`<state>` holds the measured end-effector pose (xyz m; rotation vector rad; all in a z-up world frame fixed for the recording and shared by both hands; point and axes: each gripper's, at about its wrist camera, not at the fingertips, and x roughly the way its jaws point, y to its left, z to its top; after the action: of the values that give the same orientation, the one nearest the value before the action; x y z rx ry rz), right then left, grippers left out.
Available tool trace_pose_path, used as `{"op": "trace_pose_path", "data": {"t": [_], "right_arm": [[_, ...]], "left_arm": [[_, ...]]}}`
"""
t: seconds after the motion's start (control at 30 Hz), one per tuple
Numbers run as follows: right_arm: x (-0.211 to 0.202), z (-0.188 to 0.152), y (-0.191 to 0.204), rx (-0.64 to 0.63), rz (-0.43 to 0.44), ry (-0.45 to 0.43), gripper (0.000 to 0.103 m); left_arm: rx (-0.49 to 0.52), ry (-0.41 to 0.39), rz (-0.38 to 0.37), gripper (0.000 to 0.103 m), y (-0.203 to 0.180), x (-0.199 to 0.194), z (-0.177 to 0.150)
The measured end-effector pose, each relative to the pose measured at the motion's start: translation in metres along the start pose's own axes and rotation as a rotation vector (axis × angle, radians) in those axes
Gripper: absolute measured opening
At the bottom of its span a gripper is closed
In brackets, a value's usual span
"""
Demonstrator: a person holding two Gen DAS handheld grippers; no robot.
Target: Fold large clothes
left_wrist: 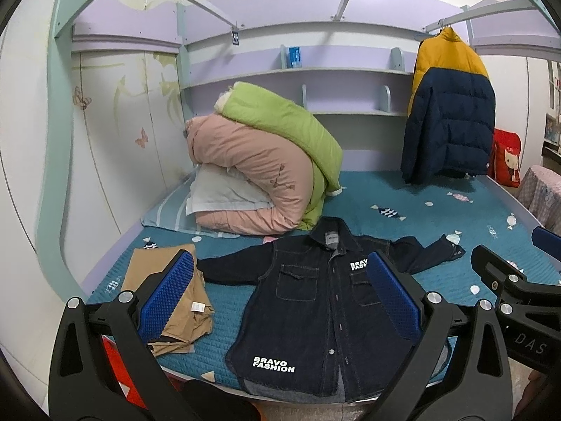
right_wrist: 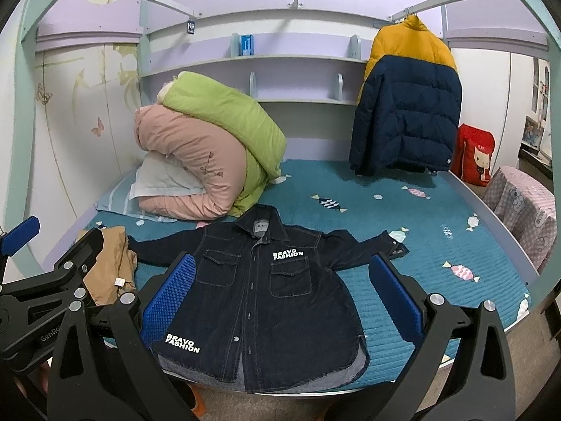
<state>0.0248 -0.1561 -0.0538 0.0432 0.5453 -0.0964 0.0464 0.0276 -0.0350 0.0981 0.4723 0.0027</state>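
Both the left gripper (left_wrist: 280, 294) and right gripper (right_wrist: 282, 294) are spread wide, holding and touching nothing. The jacket (right_wrist: 259, 294) lies flat at the bed's (right_wrist: 438, 301) front edge, tan cloth (left_wrist: 175, 298) beside its left sleeve.

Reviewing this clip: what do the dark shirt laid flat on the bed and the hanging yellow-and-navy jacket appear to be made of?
Dark shirt: looks like dark indigo denim, matte, with pale contrast stitching on its pockets and seams and a lighter inner face at the hem. Hanging jacket: probably a padded synthetic shell; puffy horizontal quilted channels, slight sheen.
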Motion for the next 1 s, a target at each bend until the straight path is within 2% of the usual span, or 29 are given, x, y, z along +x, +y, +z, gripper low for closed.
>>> {"op": "trace_pose_path", "data": {"t": [0.2,0.43,0.63,0.83,1.0], "right_arm": [[0.033,0.006,-0.001,0.007,0.003,0.051,0.096],[0.097,0.007,0.006,-0.001,-0.009,0.129,0.096],[0.166,-0.002,0.02,-0.008,-0.004,0.204,0.096],[0.237,-0.008,0.043,-0.03,0.01,0.258,0.096],[0.312,-0.019,0.065,-0.053,0.012,0.311,0.096]], "left_arm": [[-0.007,0.051,-0.024,0.099,0.003,0.033,0.001],[0.012,0.121,-0.016,0.099,0.003,0.098,-0.004],[0.024,0.208,0.023,0.099,0.011,0.171,-0.019],[0.006,0.334,0.047,0.099,0.025,0.257,-0.04],[-0.098,0.419,0.038,0.099,0.059,0.331,-0.054]]}}
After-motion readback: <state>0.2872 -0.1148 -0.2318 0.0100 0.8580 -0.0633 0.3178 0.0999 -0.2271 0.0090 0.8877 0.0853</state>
